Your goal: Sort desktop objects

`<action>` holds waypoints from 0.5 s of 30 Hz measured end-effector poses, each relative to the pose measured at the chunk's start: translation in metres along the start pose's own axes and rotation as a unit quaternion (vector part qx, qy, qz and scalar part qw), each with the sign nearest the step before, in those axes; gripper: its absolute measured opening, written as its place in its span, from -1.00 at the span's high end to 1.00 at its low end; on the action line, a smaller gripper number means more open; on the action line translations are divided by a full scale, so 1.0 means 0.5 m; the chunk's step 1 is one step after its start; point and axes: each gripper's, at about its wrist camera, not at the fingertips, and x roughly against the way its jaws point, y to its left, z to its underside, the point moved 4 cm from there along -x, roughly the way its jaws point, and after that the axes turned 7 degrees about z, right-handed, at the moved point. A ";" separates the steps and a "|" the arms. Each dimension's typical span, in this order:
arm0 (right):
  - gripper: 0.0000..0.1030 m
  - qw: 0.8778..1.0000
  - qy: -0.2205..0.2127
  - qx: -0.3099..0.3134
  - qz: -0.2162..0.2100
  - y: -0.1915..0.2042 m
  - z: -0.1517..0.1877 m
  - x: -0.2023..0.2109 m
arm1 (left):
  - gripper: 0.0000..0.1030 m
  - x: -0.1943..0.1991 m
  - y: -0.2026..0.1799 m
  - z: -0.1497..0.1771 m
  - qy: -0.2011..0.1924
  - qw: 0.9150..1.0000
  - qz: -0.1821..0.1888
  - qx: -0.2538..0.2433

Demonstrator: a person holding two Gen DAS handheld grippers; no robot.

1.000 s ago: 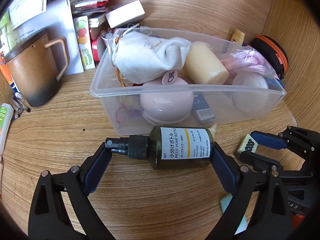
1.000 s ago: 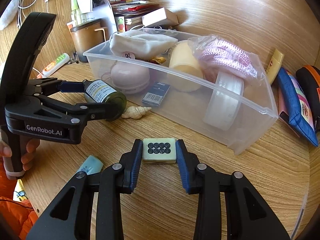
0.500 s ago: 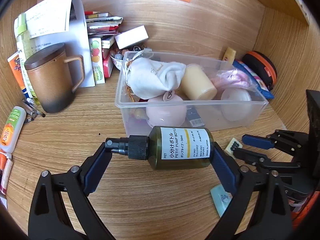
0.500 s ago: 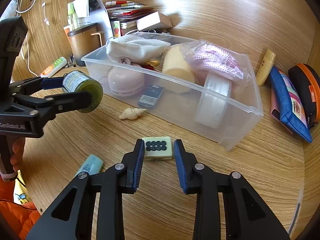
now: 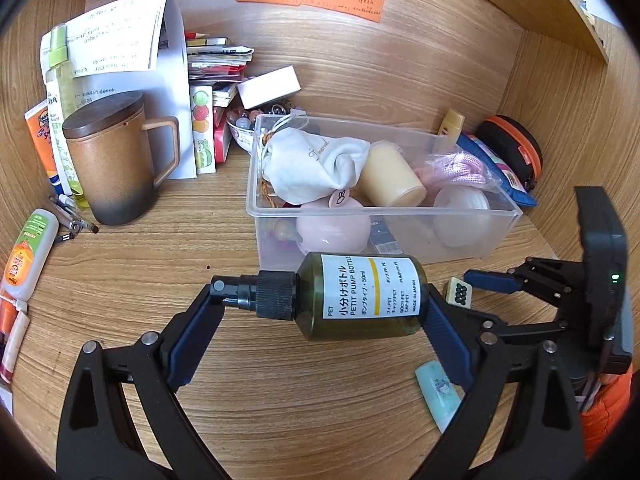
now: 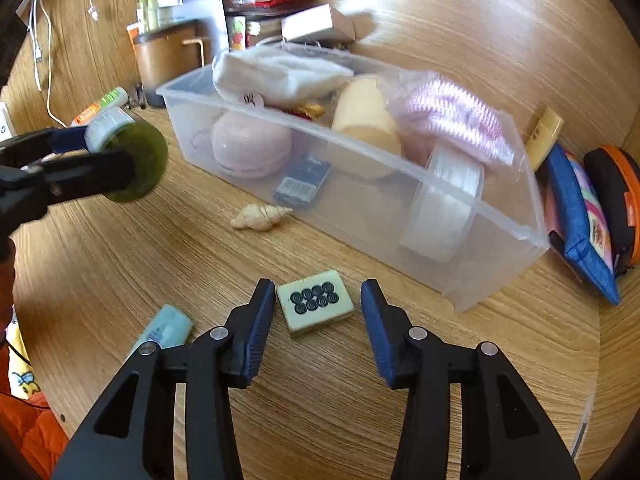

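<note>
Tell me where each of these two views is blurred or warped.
Left wrist view: sharp, the green pump bottle label readable; fisheye bends the desk edges. Right wrist view: motion blur smears the far clear bin contents and the bottle, while the mahjong tile between the right tool's fingers stays crisp.

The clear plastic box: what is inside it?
The box holds a white cloth pouch, a cream cylinder, a pink round case, pink cord in a bag, a clear tape roll and a small blue packet. Whatever lies beneath the pouch is covered.
</note>
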 end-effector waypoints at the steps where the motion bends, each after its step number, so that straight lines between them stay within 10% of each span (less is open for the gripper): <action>1: 0.21 1.000 0.003 -0.002 -0.004 0.000 0.001 -0.004 | -0.87 -0.001 0.000 0.001 0.000 1.000 0.001 0.001; 15: 0.29 1.000 -0.031 -0.001 -0.002 0.000 -0.029 0.029 | -0.87 0.017 -0.012 -0.036 -0.025 1.000 0.003 -0.011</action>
